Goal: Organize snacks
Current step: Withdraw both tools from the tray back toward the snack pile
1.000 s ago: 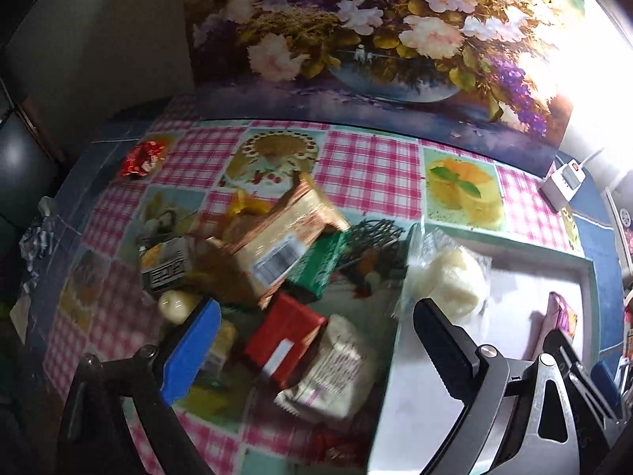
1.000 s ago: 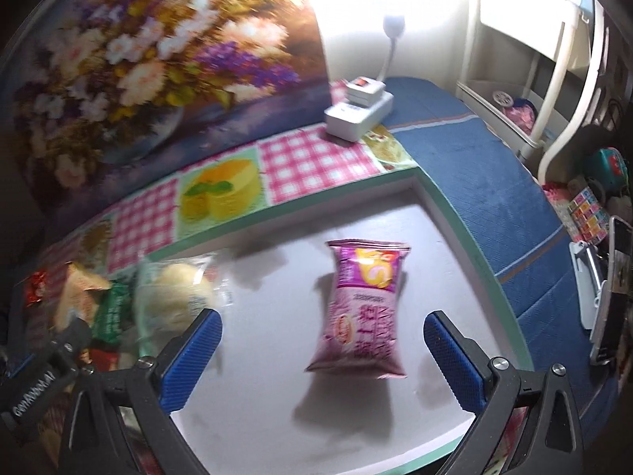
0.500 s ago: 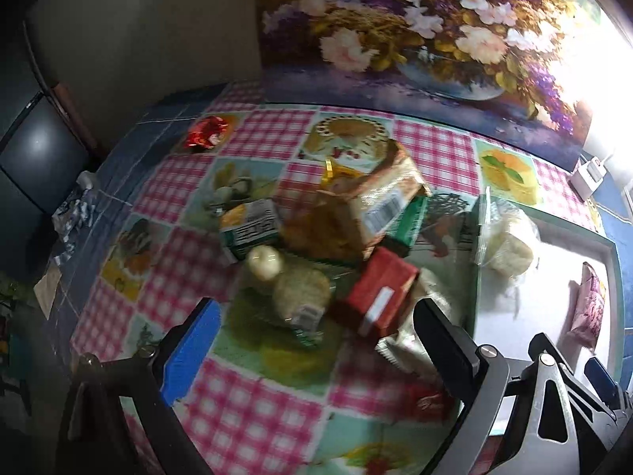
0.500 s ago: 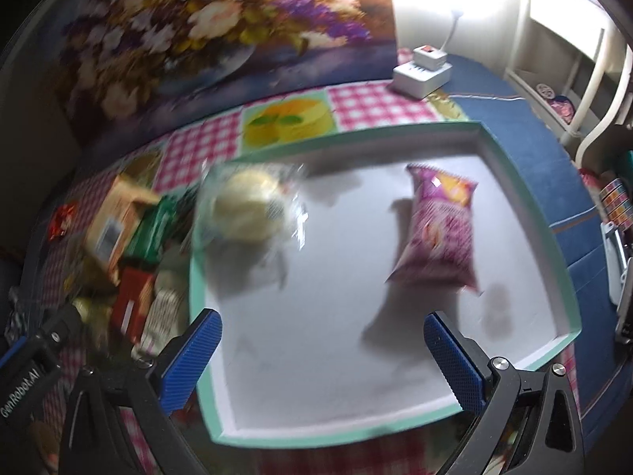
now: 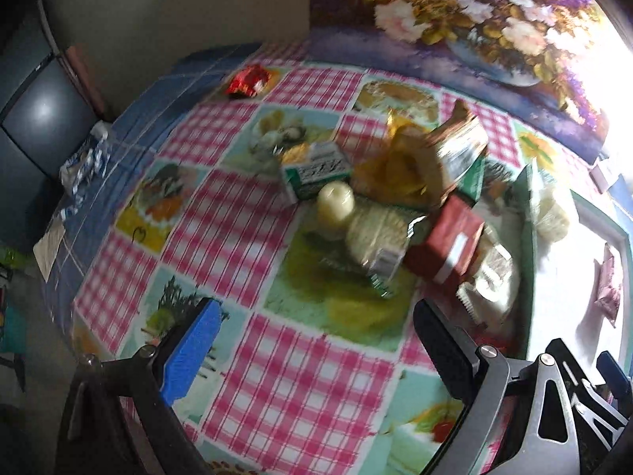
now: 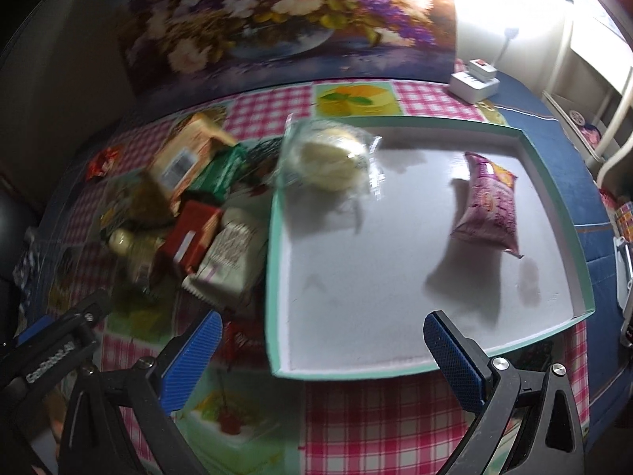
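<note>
**Snacks heaped beside a tray on the checked table**

The left gripper hangs over the table, jaws spread and empty. A pile of snacks lies against the tray's left edge. Inside the tray, a clear bun bag sits at the far left corner and a purple packet near the right edge. The right gripper hovers at the near edge, jaws spread.

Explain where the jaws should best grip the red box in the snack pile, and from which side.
Probably from above, jaws closing across the narrow width of the red box. It lies tilted atop the pile with its long faces exposed; the white wafer pack crowds one end, so grip mid-length. The left gripper is open.
</note>
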